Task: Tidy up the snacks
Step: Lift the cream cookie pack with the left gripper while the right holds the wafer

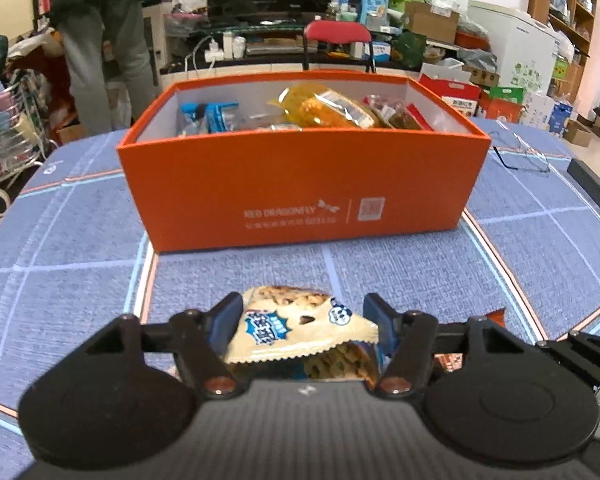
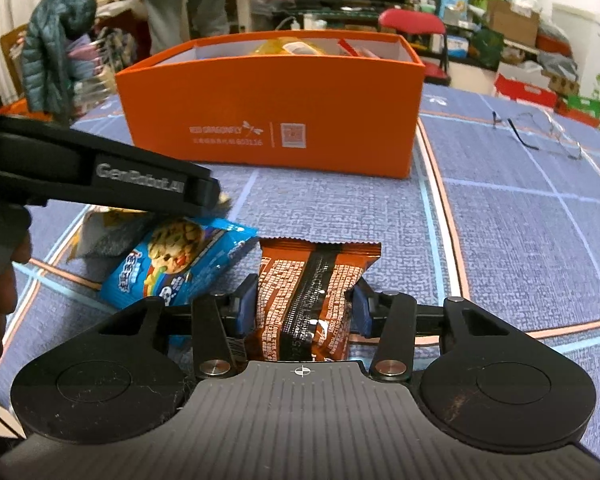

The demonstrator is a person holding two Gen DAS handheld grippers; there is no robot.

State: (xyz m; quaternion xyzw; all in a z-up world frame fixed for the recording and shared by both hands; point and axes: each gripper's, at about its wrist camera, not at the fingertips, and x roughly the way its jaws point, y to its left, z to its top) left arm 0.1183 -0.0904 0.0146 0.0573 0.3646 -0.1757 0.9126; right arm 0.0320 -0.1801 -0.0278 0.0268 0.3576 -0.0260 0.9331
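Observation:
An open orange box [image 1: 300, 176] [image 2: 268, 104] with several snack packs inside stands on the blue checked tablecloth. My left gripper [image 1: 302, 316] has a cream cookie packet [image 1: 296, 328] between its fingers, with both pads against the packet's sides; its jaws have been narrowing. Its arm [image 2: 100, 176] shows in the right wrist view, above a blue cookie packet [image 2: 172, 256] lying on the cloth. My right gripper [image 2: 304, 296] is shut on a brown snack packet [image 2: 316, 276], just right of the blue one. Both grippers are in front of the box's near wall.
A pair of glasses [image 1: 520, 152] [image 2: 540, 132] lies on the cloth to the right of the box, and a dark bar [image 1: 592, 188] lies further right. Behind the table stand a person [image 1: 100, 40], a red chair [image 1: 336, 34] and cluttered shelves.

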